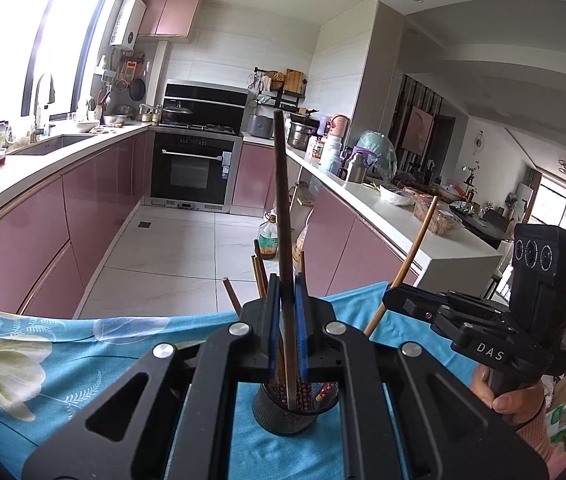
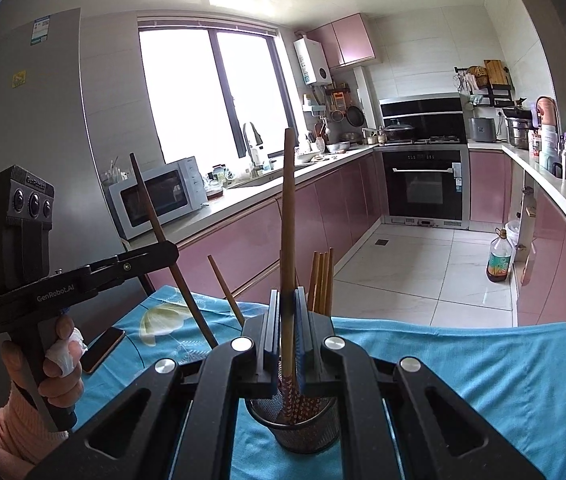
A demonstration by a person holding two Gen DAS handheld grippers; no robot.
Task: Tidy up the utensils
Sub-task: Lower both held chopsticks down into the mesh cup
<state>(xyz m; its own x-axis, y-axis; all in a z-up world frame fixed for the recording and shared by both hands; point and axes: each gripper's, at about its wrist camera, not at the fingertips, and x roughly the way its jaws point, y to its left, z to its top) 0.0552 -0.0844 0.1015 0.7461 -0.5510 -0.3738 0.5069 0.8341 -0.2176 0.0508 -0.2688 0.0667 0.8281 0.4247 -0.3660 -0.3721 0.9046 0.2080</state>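
Left hand-held gripper is clenching dark chopstick, right hand-held gripper clenching light chopstick, both w/ mesh cup below.

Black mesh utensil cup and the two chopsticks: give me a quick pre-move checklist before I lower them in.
1. Left gripper shut on the dark brown chopstick: ok.
2. Right gripper shut on the light bamboo chopstick: ok.
3. Both chopsticks roughly upright: ok.
4. Black mesh utensil cup standing upright on the blue floral cloth: ok.
5. Chopstick tips over the cup's opening: ok.
6. Room left among the chopsticks already in the cup: cannot tell.
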